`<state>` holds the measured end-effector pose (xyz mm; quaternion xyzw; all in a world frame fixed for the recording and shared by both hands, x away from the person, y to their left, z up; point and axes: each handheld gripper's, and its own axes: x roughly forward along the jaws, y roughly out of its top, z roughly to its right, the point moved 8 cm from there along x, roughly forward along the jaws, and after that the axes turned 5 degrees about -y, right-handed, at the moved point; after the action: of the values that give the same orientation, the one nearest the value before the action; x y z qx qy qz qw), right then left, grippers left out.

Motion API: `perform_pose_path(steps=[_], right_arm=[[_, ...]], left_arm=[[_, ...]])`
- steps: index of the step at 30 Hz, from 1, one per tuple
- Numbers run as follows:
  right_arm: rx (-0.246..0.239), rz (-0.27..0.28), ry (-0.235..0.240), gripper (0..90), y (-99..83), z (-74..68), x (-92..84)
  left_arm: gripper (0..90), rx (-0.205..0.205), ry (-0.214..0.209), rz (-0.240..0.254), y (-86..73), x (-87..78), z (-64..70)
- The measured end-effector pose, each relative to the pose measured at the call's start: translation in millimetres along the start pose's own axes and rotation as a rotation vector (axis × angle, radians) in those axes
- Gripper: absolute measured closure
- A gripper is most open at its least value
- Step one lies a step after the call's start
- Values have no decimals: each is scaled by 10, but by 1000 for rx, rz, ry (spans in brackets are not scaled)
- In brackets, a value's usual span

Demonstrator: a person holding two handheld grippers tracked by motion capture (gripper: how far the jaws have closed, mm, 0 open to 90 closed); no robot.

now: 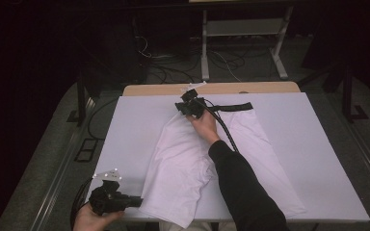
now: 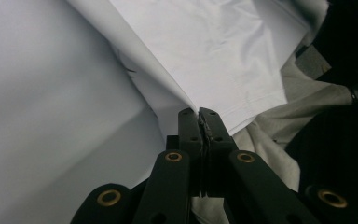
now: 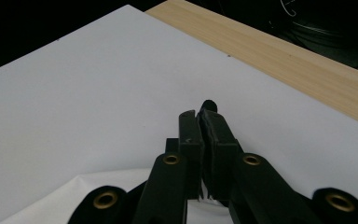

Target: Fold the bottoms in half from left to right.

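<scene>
The white shorts [image 1: 207, 159] lie spread on the white-covered desk [image 1: 318, 144], waistband toward the far wooden edge [image 1: 212, 88] and leg openings toward the person. Everything else is best placed from this garment.

At the far end of the shorts, by the black waistband [image 1: 233, 107], the right claw [image 1: 187, 107] sits with its jaws pressed together; in the right gripper view a thin sliver of white fabric shows between them, so it seems to be pinching the waist corner. I judge this hold is there to anchor the top of the garment so that it cannot slide while the other end is worked.

At the near left corner of the shorts, the left claw [image 1: 136, 202] lies level and points at the hem. In the left gripper view its jaws are shut on the hem edge of the shorts [image 2: 205, 60], with cloth rising from the tips in a taut fold. Gripping a corner at each end looks like the setup for folding or straightening the left leg.

The shorts are plain white, thin and limp, with soft creases across both legs and a stitched hem line along the leg opening. The left leg is bunched and partly doubled over; the right leg lies flatter, partly under the person's dark sleeve [image 1: 245, 187].
</scene>
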<state>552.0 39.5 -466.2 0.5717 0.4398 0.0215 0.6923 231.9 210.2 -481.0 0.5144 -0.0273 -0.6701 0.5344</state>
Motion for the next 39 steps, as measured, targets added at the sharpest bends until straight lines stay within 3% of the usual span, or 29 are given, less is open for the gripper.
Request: perform_pose_path(steps=[3,8,12,18,25,28,35,39], right_arm=[[3,1,0,854,16,22,-29],[13,-12,-4,854,14,69,-59],[14,-10,-3,854,25,107,-81],[17,-16,2,854,26,141,-107],[4,-18,2,854,33,159,-153],[4,-23,3,854,24,185,-185],[5,-32,-2,853,14,228,-234],[6,-29,-13,853,34,327,-307]], left_arm=[[873,17,-8,1,30,17,40],[872,45,-69,32,167,70,151],[873,72,-81,33,236,100,207],[873,143,-110,8,319,188,359],[873,186,-134,-14,369,269,478],[873,229,-151,-30,416,334,580],[873,259,-175,-40,478,446,694],[872,285,-199,-51,514,525,806]])
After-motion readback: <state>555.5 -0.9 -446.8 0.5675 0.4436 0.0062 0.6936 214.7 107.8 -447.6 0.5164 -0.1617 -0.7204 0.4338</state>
